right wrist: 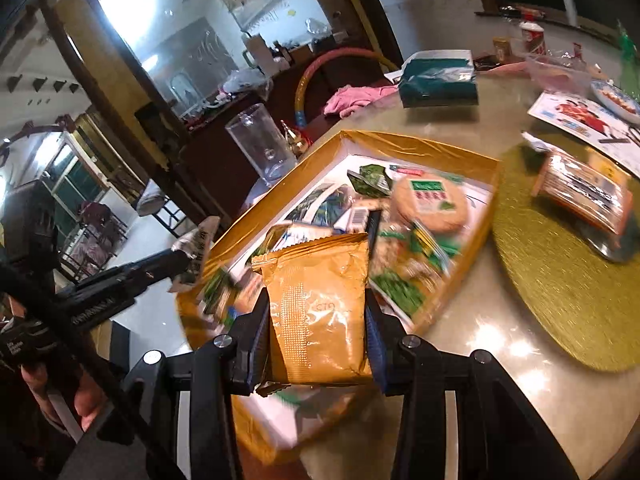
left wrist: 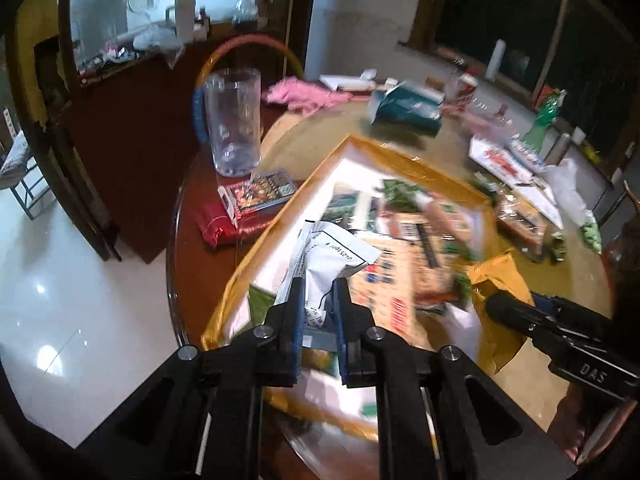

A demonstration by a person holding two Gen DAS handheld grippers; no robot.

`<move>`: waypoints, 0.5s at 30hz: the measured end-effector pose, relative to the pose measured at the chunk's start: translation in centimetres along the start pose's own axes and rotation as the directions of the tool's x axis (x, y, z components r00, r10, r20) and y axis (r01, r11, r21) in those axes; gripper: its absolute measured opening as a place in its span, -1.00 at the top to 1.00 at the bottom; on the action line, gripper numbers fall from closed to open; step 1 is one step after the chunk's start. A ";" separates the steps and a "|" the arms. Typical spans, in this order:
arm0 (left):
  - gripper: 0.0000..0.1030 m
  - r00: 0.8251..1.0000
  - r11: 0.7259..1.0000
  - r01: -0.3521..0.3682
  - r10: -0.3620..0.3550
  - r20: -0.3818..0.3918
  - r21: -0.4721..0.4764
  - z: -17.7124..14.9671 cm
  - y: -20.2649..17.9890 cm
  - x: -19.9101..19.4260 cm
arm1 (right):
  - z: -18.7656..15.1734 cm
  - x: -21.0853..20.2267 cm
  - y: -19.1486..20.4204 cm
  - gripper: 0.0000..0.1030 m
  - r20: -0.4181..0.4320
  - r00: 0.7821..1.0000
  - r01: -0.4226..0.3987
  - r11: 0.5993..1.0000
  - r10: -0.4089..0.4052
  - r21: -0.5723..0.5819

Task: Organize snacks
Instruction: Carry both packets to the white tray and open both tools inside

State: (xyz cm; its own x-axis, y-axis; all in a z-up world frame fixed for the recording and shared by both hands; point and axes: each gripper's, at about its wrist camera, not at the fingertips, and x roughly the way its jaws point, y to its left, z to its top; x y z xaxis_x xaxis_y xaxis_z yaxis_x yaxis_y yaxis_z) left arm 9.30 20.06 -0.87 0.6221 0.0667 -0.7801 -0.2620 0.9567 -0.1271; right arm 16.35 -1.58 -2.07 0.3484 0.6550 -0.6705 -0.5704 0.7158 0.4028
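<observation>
Mid-sorting, the left gripper (left wrist: 316,300) pinched a white packet (left wrist: 328,256) and the right gripper (right wrist: 316,320) a gold packet (right wrist: 320,304) above the gold box (right wrist: 420,144) at frame center, each apparently needing a spot among the snacks inside.
</observation>
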 end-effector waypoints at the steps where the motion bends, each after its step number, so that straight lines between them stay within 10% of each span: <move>1: 0.71 1.000 1.000 0.004 -0.004 -0.021 -0.006 0.3 0.2 1.0 | 0.3 0.8 0.2 0.19 -0.004 1.000 0.011 1.000 -0.011 -0.004; 7: 0.61 0.996 0.999 0.032 -0.029 -0.086 0.033 0.6 0.0 3.9 | 0.4 3.9 -0.5 0.15 -0.059 0.995 0.081 0.996 -0.079 0.038; 9: 0.11 0.993 0.998 0.051 -0.049 -0.110 0.021 0.5 -0.1 4.2 | 0.3 4.0 -0.6 0.10 -0.058 0.997 0.060 0.998 -0.058 0.036; 15: -0.34 0.998 0.997 0.067 -0.067 0.001 -0.024 -0.9 -0.5 0.0 | -0.4 -1.9 -1.6 -0.54 0.088 0.996 -0.004 0.998 -0.001 0.061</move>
State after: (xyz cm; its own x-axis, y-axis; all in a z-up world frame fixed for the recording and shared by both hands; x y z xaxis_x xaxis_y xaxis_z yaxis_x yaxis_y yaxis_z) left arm 8.80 19.37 -1.39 0.6392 0.0024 -0.7690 -0.2368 0.9520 -0.1939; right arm 16.33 -4.06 -1.68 0.4133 0.6727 -0.6137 -0.5255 0.7266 0.4426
